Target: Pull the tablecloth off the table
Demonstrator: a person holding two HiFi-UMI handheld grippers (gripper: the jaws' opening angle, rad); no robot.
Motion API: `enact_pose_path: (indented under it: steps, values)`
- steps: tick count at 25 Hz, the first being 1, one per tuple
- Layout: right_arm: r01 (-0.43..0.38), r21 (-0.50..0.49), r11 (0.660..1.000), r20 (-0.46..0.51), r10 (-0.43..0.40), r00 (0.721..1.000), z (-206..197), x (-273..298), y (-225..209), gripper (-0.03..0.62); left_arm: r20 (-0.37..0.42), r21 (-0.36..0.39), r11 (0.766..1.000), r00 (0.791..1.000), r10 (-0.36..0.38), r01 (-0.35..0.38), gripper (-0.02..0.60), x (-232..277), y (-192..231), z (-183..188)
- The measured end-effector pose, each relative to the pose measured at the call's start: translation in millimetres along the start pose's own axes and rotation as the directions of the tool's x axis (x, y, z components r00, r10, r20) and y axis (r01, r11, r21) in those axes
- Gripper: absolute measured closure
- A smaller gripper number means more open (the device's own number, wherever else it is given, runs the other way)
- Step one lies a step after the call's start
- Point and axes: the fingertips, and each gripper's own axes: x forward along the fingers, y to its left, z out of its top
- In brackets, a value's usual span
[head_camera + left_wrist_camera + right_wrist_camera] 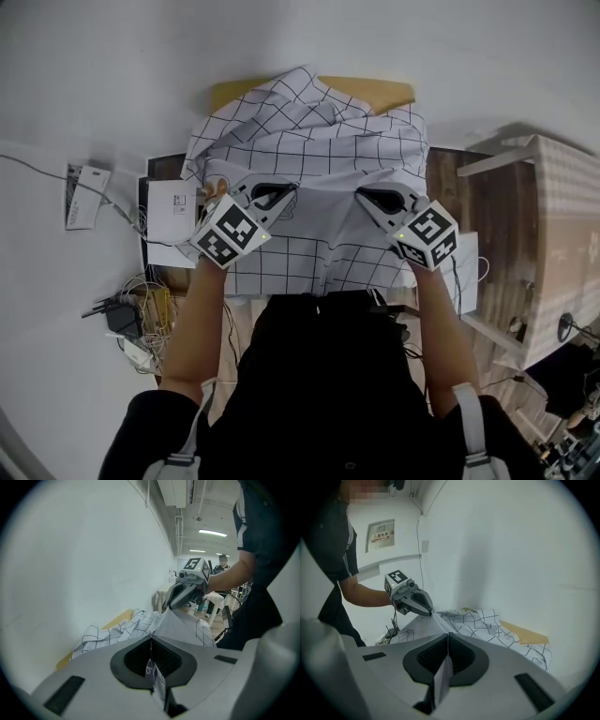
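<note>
Both sets of jaws are closed on cloth. The left gripper (279,197) pinches a fold of the tablecloth (309,131), and the right gripper (367,199) pinches another fold just beside it. In each gripper view a thin edge of fabric stands between the pads.

The checked cloth lies bunched up-frame from the jaws, over the table (375,91). A strip of bare wood shows at the top edge, against the wall (94,56). The two hands are level and equally near, and the cloth rises in a ridge between them.

Judgement: the only open room for the pull is down-frame, towards the person's torso. Cables (141,319) crowd the lower left and light-coloured furniture (548,216) stands at right.
</note>
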Motion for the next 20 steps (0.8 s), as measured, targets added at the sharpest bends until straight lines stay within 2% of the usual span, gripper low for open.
enact_pose_path:
  steps: [6,13,20]
  values:
    - [-0.003,-0.041,0.999,0.014,0.004,1.000,18.7,-10.3,6.8,0.572,0.030,0.019,1.000,0.999,0.016,-0.017,0.568,-13.9,-0.5,14.9]
    - [0.020,-0.075,0.997,0.053,-0.016,0.998,50.5,-18.6,9.8,0.572,0.108,-0.021,0.999,0.994,0.031,-0.029,0.568,-35.8,8.2,36.5]
    - [0.049,-0.090,0.995,0.090,-0.041,0.995,79.5,-33.3,3.7,0.572,0.134,0.041,0.998,0.990,0.037,-0.043,0.568,-49.9,14.4,66.6]
